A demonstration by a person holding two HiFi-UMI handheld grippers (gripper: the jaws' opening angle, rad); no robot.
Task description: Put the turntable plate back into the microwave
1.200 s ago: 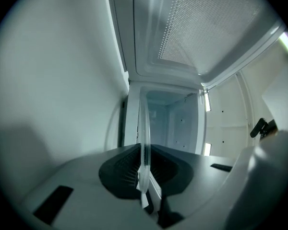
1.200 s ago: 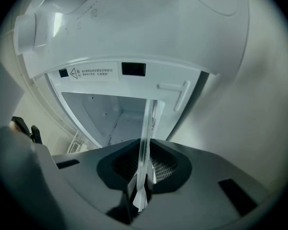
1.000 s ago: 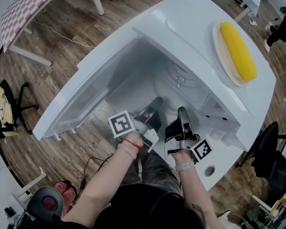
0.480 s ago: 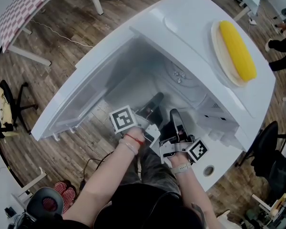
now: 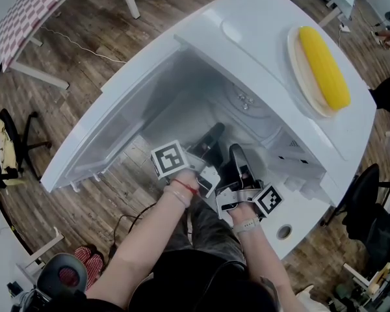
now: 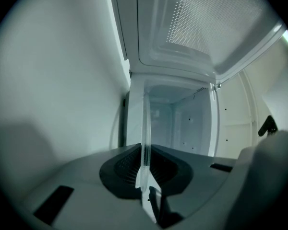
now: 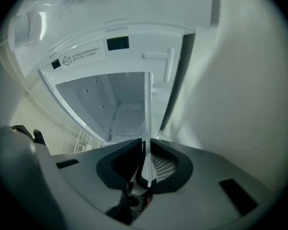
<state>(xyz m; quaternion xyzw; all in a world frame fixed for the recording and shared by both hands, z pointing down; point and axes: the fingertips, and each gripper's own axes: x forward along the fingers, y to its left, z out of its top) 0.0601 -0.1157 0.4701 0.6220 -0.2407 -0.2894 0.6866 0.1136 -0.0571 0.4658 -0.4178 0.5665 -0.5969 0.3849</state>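
Shifted slightly, left gripper (image 5: pixel 212 137) and right gripper (image 5: pixel 236 153) clench turntable plate (image 6: pixel 145 128) at microwave (image 5: pixel 260 18) above wood floor (image 5: pixel 84 38).

R hand-held gripper (image 5: pixel 236 151) moved left, nearer L hand-held gripper (image 5: pixel 215 133), both slightly forward

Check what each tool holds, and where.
The left tool and the right tool each pinch the clear glass turntable plate by its rim.

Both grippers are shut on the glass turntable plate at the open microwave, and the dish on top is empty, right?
Not empty: the head view shows a corn cob lying on that dish atop the microwave. The left gripper and right gripper are shut on the turntable plate.
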